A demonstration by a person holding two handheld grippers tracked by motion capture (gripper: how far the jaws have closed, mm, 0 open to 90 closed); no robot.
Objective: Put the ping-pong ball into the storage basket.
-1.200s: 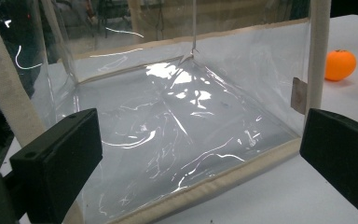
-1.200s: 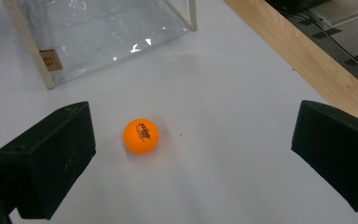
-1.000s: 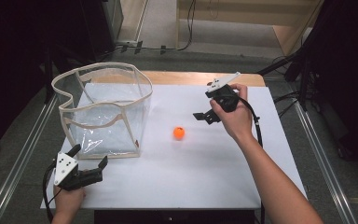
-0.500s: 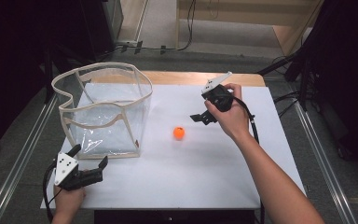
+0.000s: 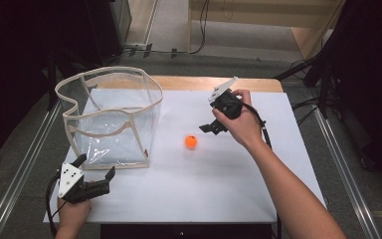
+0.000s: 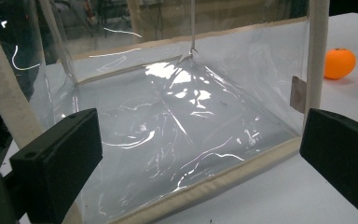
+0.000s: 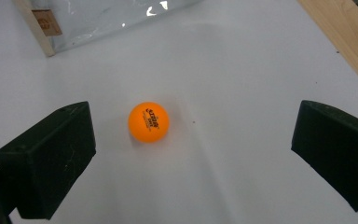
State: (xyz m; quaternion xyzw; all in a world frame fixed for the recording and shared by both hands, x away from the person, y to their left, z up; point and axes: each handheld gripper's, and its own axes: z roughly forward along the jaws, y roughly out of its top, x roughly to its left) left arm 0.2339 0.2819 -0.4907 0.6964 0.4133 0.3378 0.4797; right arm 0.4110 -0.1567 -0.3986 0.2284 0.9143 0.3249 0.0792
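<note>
Orange ball: dark printed mark on its upper face, seen in the right gripper view. A small emblem sits above a line of bold capital letters, with a smaller line beneath. Letters too blurred to read with confidence.

Small brown tag on the cloth edge of the clear bag: faint print, illegible.

No other text, numbers or signs legible.

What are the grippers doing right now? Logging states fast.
Left gripper: open, empty, facing the clear bag.
Right gripper: open, empty, above the orange ball.
</note>
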